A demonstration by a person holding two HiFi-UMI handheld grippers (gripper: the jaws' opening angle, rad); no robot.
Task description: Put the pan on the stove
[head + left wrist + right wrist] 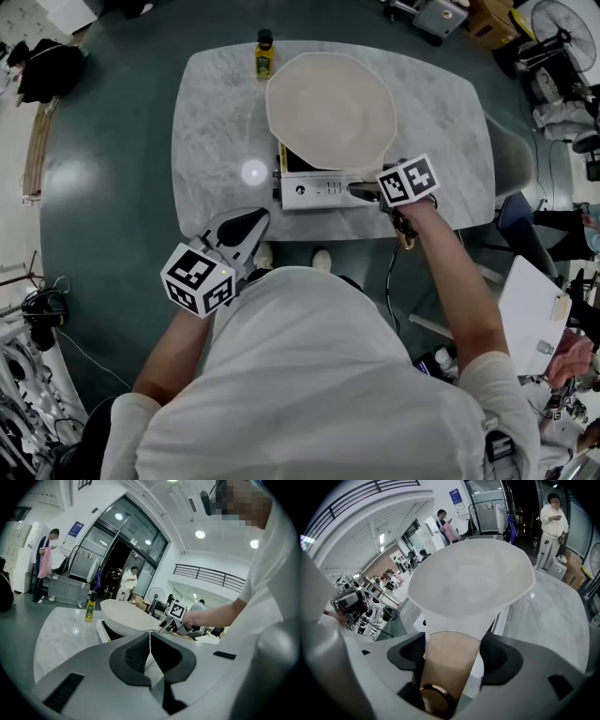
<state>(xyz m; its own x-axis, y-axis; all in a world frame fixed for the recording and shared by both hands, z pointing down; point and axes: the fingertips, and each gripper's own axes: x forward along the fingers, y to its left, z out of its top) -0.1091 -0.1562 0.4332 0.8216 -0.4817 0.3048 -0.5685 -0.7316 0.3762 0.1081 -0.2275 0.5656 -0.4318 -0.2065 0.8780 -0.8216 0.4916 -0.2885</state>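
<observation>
A wide cream-white pan [330, 108] rests on the small white stove [314, 192] in the middle of the marble table [216, 122]. Its brown wooden handle [450, 667] points toward me and lies between the jaws of my right gripper [452, 660]. Those jaws stand open, and a sliver of white shows between the handle and the right pad. In the head view the right gripper [361, 190] sits at the stove's front right corner. My left gripper [246, 225] hangs shut and empty off the table's near edge, left of the stove, pointing at the pan [124, 616].
A yellow bottle [264, 54] with a black cap stands at the table's far edge, just left of the pan. Chairs and equipment crowd the floor to the right. People stand in the background near a glass entrance.
</observation>
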